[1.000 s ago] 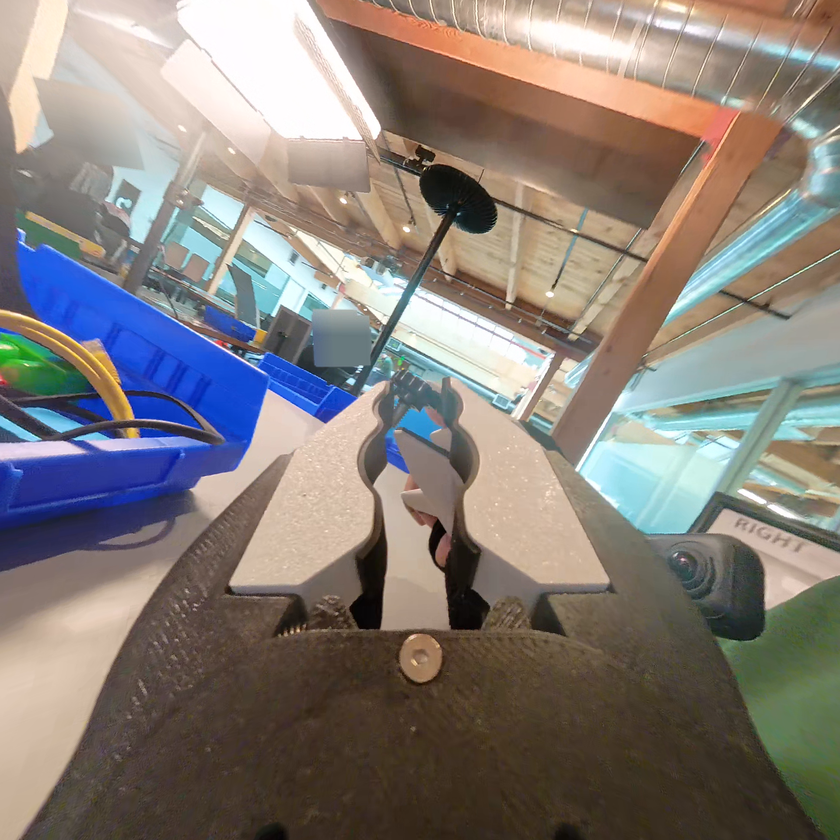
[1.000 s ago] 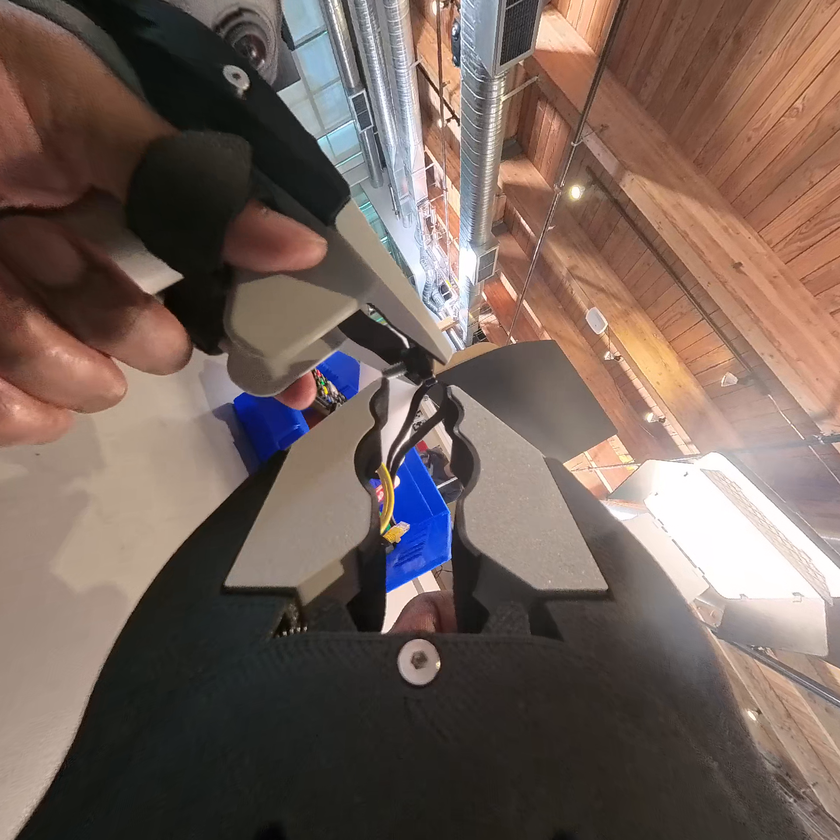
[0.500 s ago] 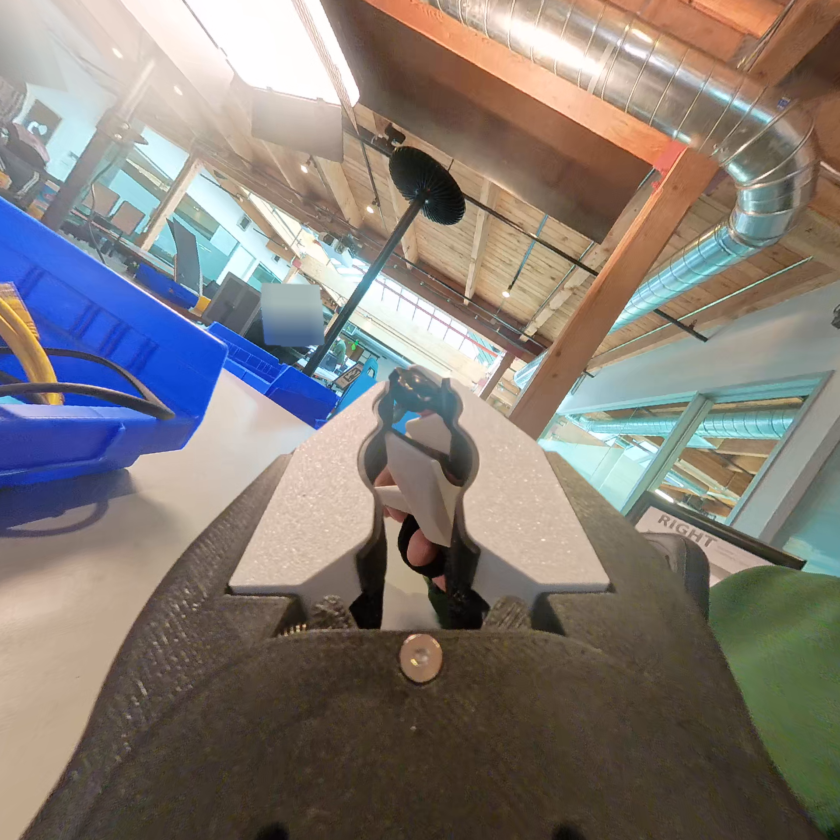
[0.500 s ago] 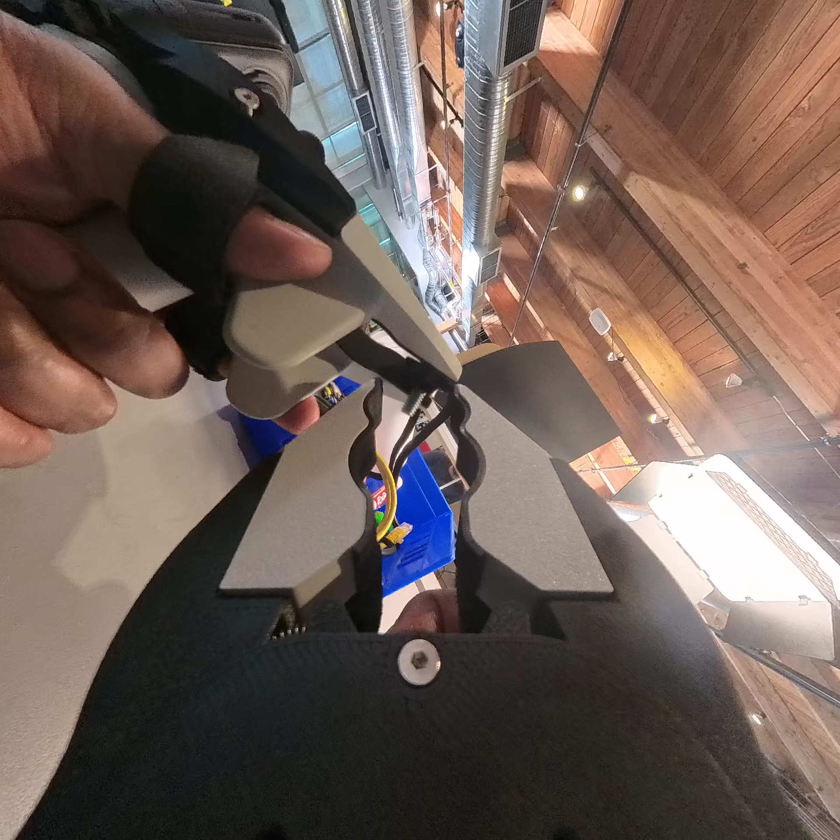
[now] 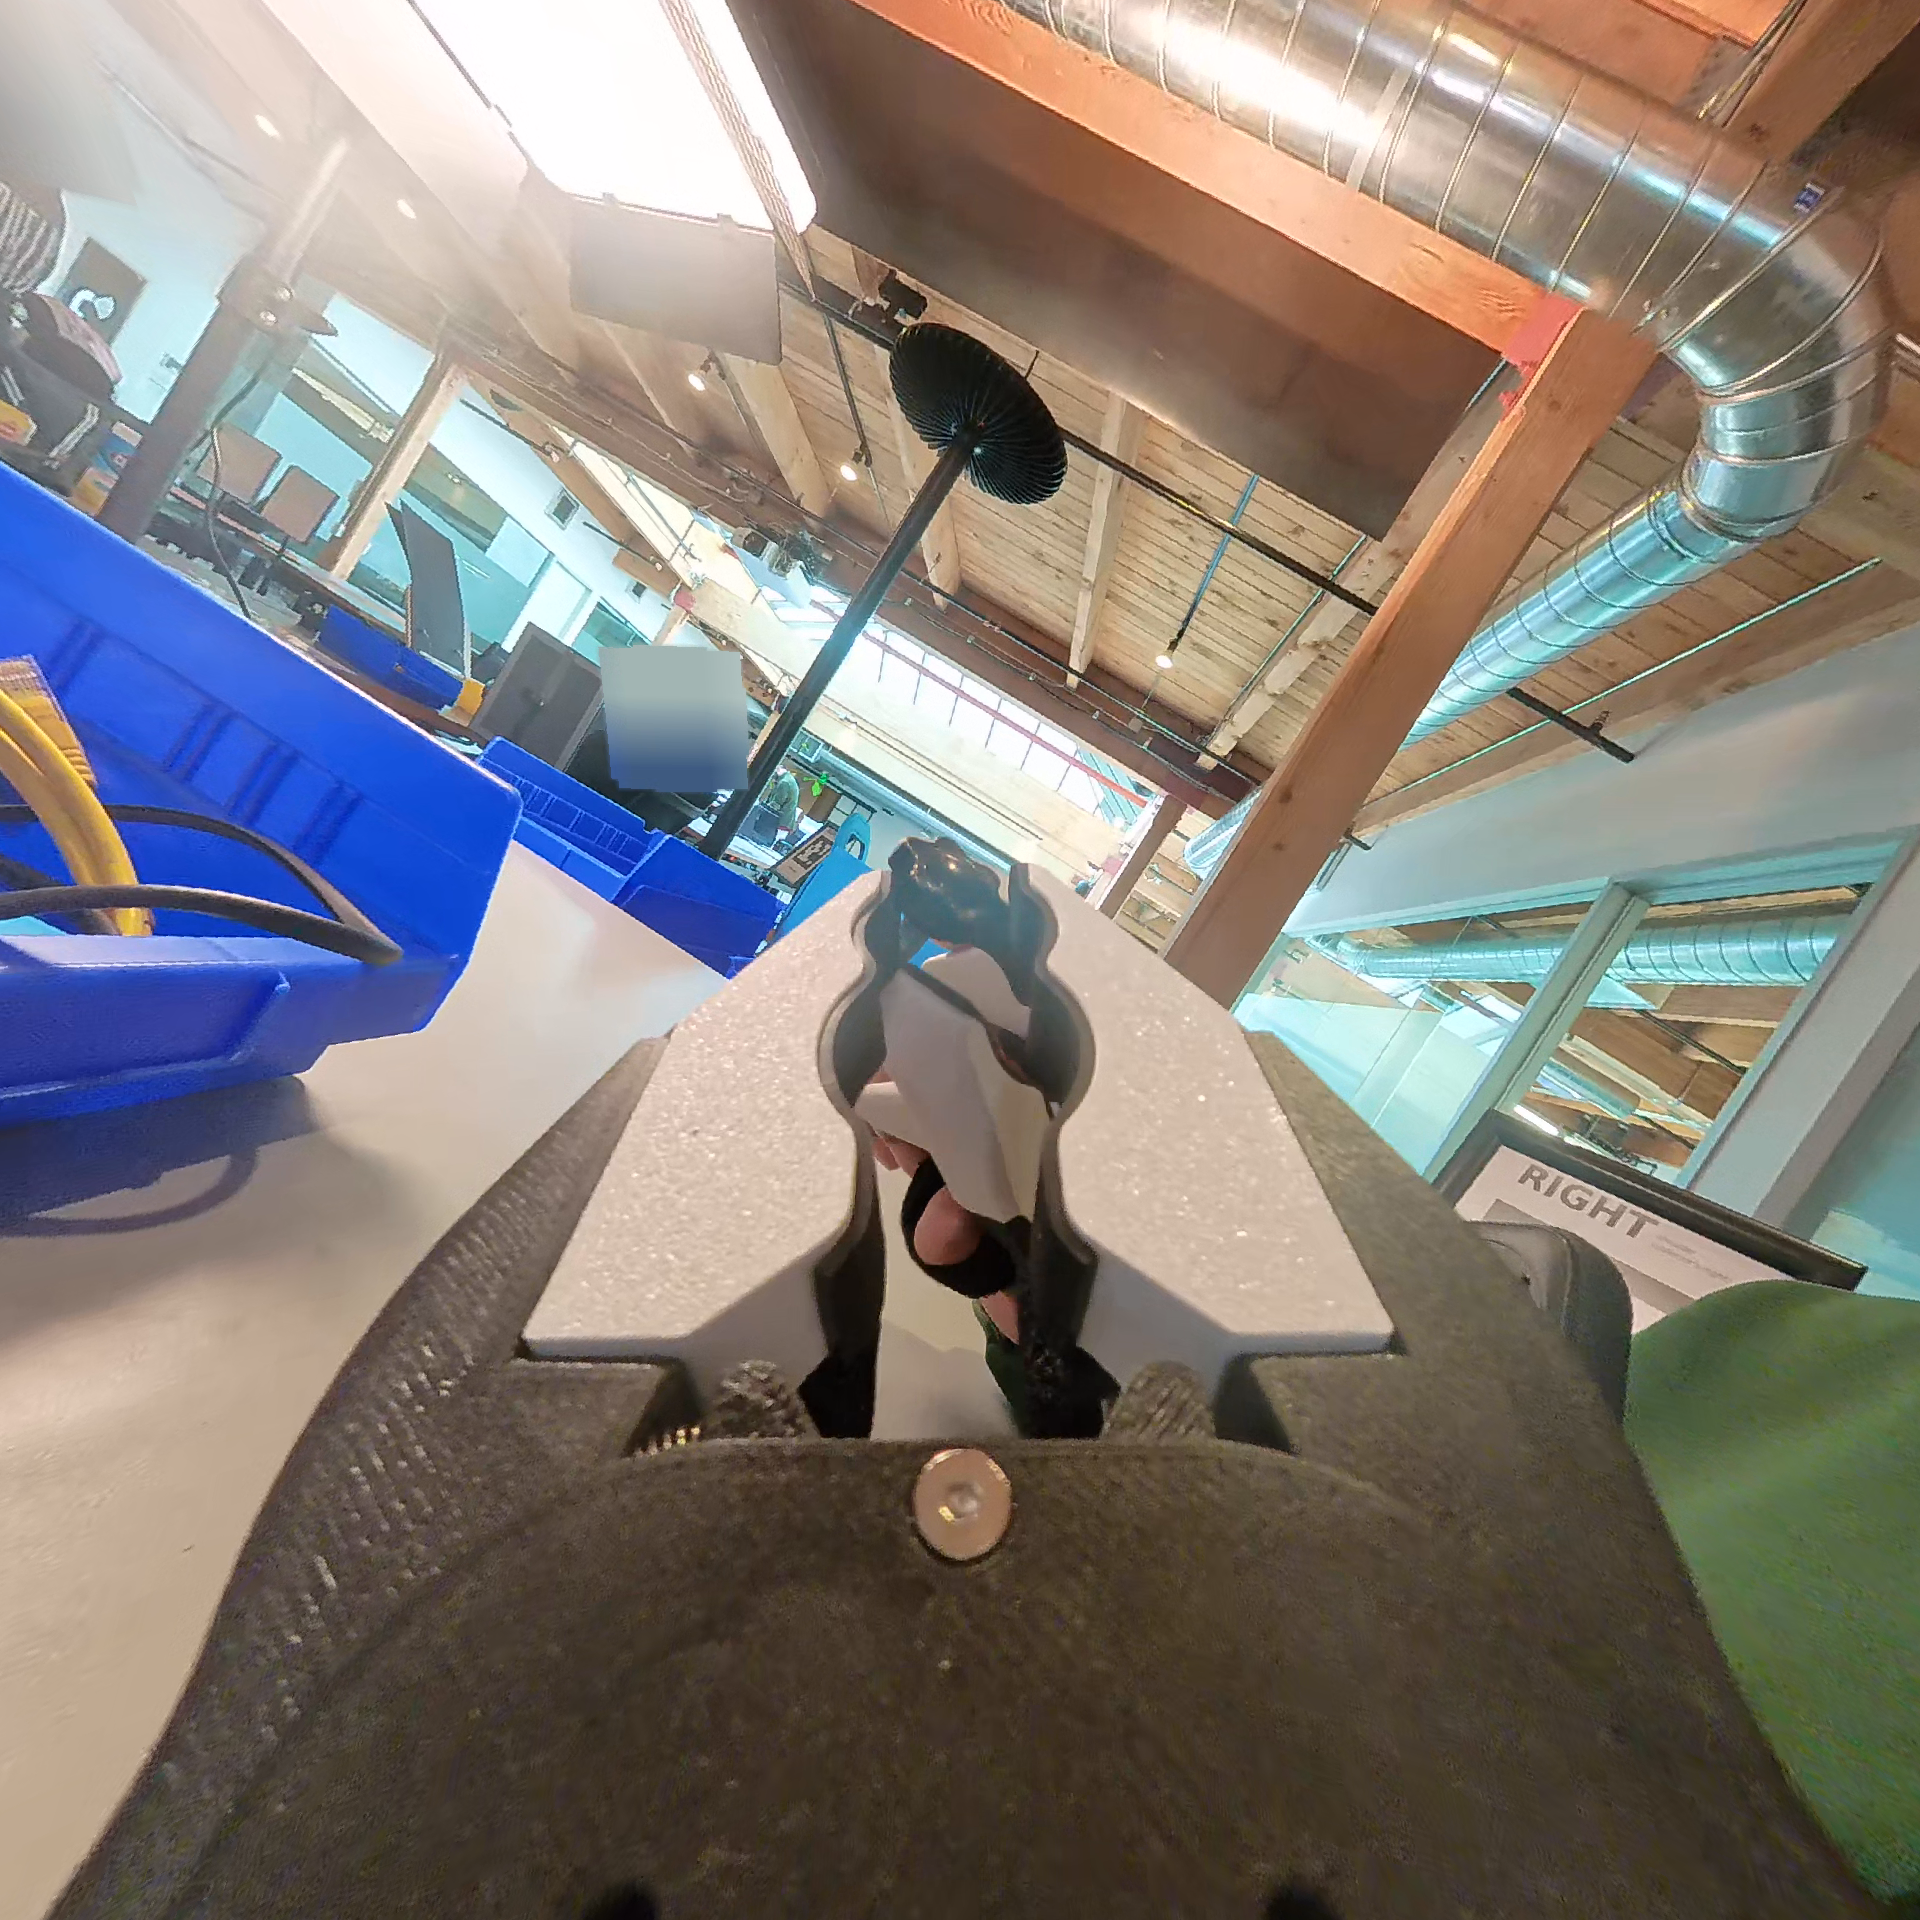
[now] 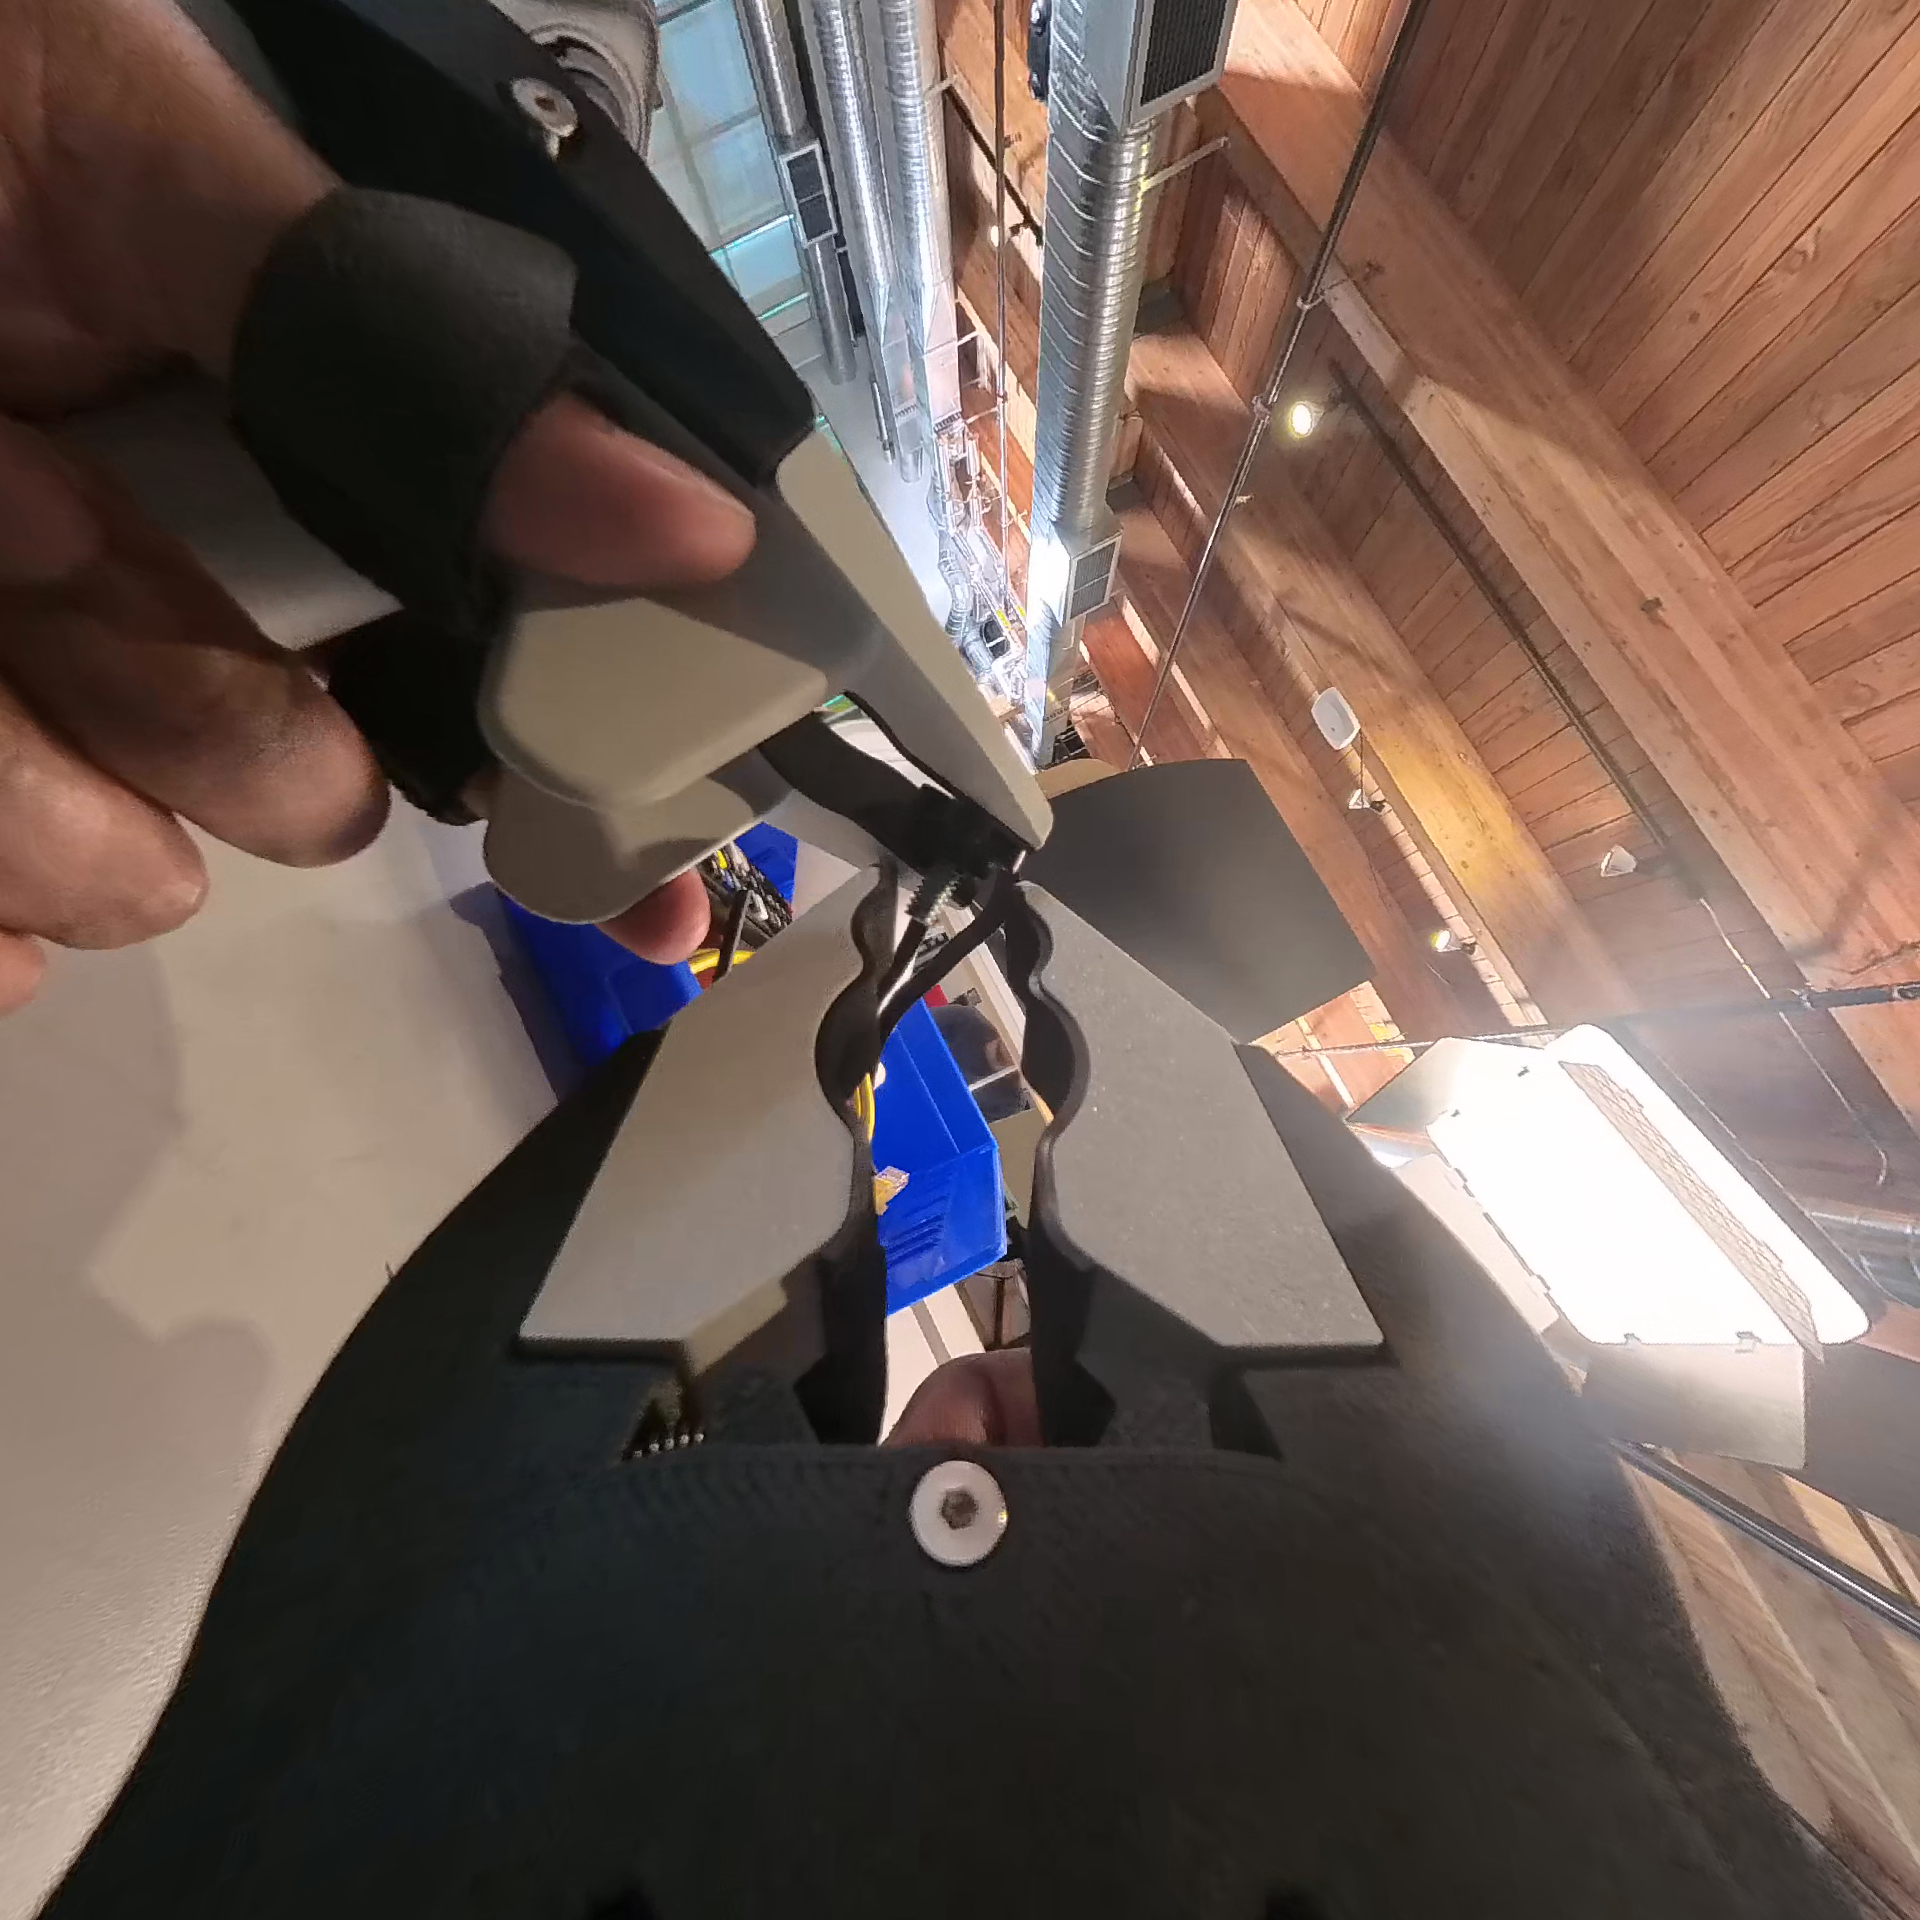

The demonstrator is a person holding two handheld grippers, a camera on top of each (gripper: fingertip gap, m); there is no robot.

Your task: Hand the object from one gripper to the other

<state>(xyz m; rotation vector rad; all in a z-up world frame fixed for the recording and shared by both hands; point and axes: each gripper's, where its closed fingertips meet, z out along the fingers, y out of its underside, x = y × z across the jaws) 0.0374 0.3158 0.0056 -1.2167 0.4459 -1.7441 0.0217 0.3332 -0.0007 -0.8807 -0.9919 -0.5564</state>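
Observation:
A thin black cable (image 6: pixel 940 831) is the object. My left gripper (image 5: pixel 948 883) is shut on a black clump of it (image 5: pixel 935 868) at its fingertips. In the right wrist view the left gripper (image 6: pixel 1003 826), held by a hand (image 6: pixel 156 623), pinches the cable just above my right gripper (image 6: pixel 940 914). The cable's strands hang down between the right gripper's fingers, which stand apart with room on both sides. One grey finger (image 5: pixel 956 1060) of the right gripper shows through the left gripper's gap.
A blue bin (image 5: pixel 260 790) with a yellow cable (image 5: pixel 73 821) and black cables sits on the grey table (image 5: pixel 312 1195) to the left. More blue bins (image 5: pixel 686 883) stand farther back. A bright light panel (image 6: pixel 1621 1216) hangs at the right. A green sleeve (image 5: pixel 1787 1558) is nearby. Only a small space, under 4 cm, lies between the two pairs of fingers.
The left gripper and its hand have come closer to the right gripper, with the cable still pinched. The right gripper's fingers have spread slightly around the hanging strands.

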